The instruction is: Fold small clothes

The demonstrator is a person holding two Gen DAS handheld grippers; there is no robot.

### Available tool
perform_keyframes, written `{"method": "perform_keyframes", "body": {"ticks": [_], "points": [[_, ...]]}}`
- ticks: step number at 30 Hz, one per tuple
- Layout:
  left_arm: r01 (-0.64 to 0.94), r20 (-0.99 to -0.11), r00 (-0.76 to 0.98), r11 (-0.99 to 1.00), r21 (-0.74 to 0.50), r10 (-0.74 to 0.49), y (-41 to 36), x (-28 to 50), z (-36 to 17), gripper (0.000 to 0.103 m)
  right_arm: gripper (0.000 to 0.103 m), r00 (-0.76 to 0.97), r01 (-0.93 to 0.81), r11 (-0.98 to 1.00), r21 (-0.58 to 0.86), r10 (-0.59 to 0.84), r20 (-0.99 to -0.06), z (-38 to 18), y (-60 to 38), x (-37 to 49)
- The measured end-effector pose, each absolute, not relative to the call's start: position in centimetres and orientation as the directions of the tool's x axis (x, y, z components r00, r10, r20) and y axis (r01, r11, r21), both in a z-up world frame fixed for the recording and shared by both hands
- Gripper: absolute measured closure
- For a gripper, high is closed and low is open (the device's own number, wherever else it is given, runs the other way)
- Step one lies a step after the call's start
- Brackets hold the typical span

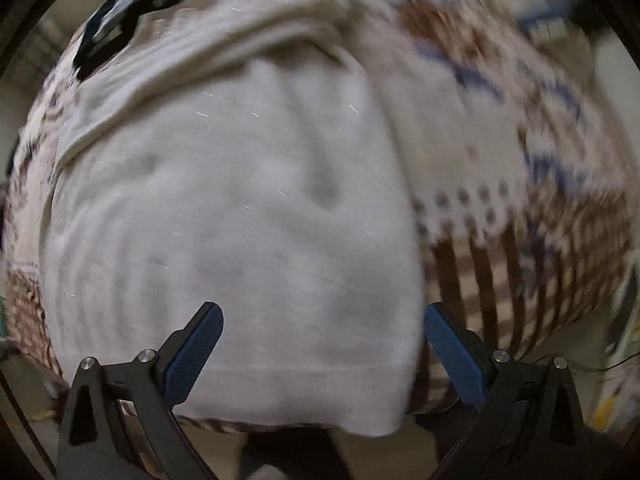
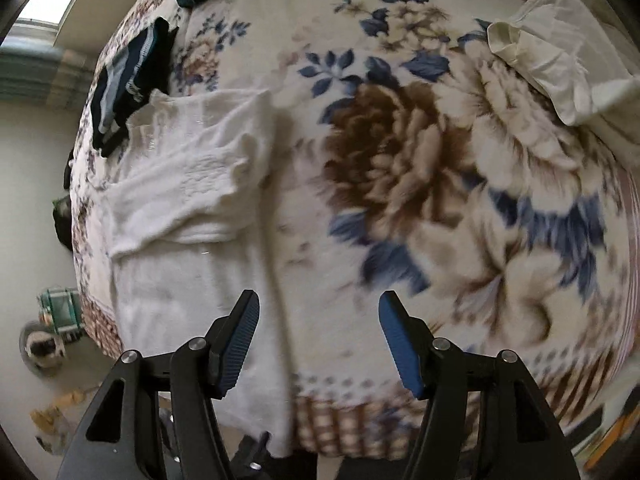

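One white garment (image 2: 180, 208) on blanket (image 2: 400, 160) (floral); left tool (image 1: 322, 344), right tool (image 2: 318, 332) both spread, empty.

white garment (image 2: 180, 216): plain white, no print, lying on the blanket's left part
blanket (image 2: 400, 168): cream ground, a large brown flower at its middle, blue leaves around it, brown checks along its near edge
dark garment (image 2: 128, 80): navy to black with pale blue stripes, at the blanket's far left corner
cream cloth (image 2: 552, 60): plain off-white, at the blanket's far right corner
left gripper (image 1: 322, 350): black frame, blue ribbed pads
right gripper (image 2: 318, 340): black frame, blue ribbed pads
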State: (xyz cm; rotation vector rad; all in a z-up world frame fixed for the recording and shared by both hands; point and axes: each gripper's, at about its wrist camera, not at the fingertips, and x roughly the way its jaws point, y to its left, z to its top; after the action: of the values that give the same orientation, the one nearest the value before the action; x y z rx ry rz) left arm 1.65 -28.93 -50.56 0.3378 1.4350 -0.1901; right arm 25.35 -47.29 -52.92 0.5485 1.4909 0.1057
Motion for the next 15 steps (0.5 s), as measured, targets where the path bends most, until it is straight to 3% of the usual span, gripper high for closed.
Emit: {"method": "perform_keyframes", "body": {"ticks": [2,4,7,8,9,11,13,15], "points": [[0.340,-0.988,0.118,0.930,0.138,0.103,-30.6,0.8,-52.7,0.000,0.038,0.091,0.238,0.884,0.401,0.391,-0.916,-54.5,-48.1,26.3],[0.326,-0.989,0.106,0.936,0.134,0.105,-31.2,0.4,-54.1,0.011,0.038,0.081,0.218,0.891,0.398,0.390,-0.917,-55.5,-48.1,27.1],[0.262,-0.981,0.170,0.955,0.140,0.097,-30.9,0.1,-54.4,0.044,0.038,0.063,0.189,0.890,0.415,0.410,-0.910,-57.3,-47.5,28.7],[0.229,-0.975,0.198,0.963,0.143,0.098,-30.4,0.1,-54.1,0.067,0.038,0.061,0.180,0.889,0.421,0.417,-0.907,-57.7,-47.2,29.3],[0.207,-0.970,0.217,0.966,0.155,0.109,-30.0,0.1,-53.8,0.083,0.038,0.060,0.171,0.886,0.432,0.428,-0.902,-58.1,-46.7,29.9],[0.171,-0.968,0.231,0.975,0.138,0.097,-28.8,0.4,-53.0,0.093,0.038,0.067,0.161,0.865,0.476,0.471,-0.879,-59.0,-45.6,31.6],[0.145,-0.964,0.247,0.980,0.138,0.099,-27.5,0.8,-52.1,0.094,0.038,0.075,0.154,0.829,0.537,0.533,-0.843,-60.0,-44.4,33.6],[0.114,-0.964,0.249,0.986,0.124,0.093,-26.2,1.3,-51.2,0.094,0.028,0.087,0.153,0.801,0.578,0.572,-0.816,-60.8,-43.3,35.5]]}}
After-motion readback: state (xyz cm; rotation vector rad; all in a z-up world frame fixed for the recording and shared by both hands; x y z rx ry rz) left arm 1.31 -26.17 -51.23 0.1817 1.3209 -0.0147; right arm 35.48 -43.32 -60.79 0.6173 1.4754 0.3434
